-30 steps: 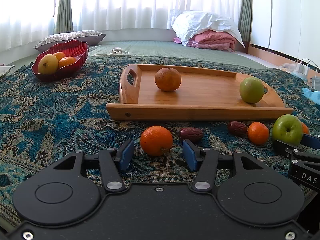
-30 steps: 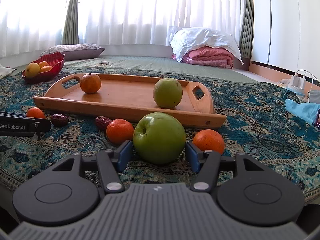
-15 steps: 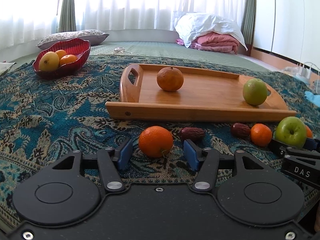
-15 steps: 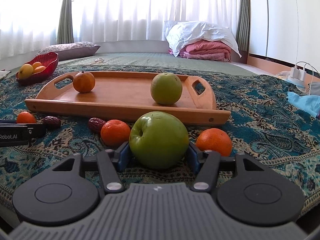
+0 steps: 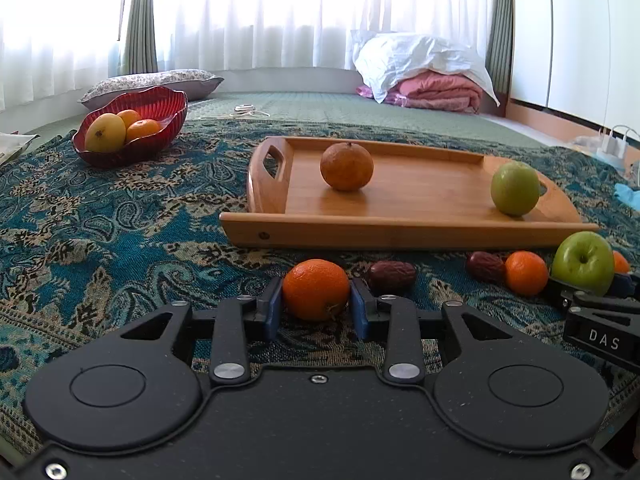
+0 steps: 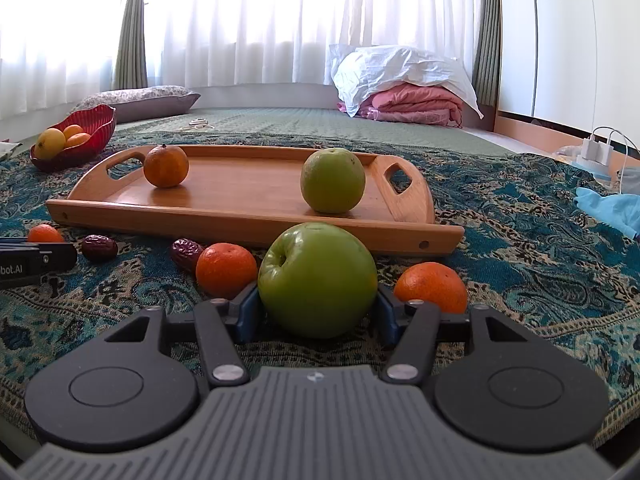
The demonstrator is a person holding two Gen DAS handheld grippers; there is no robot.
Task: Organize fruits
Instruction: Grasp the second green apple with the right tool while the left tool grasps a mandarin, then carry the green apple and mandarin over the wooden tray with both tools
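Patterned blanket point(image 5: 100, 240) underneath. Left gripper point(image 5: 316, 306) now clamped on mandarin point(image 5: 316, 289), right gripper point(image 6: 317, 310) pinching green apple point(image 6: 318, 278). Both grasps newly secured; wooden tray point(image 6: 248, 224) straight ahead, ready for lifting.

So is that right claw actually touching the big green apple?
Touching. In the right wrist view, both blue pads of the right gripper press flush against the green apple, with no gap showing on either side.

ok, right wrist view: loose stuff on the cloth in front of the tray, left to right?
Small orange → date → second date → orange → green apple between the right tool's fingers → orange.
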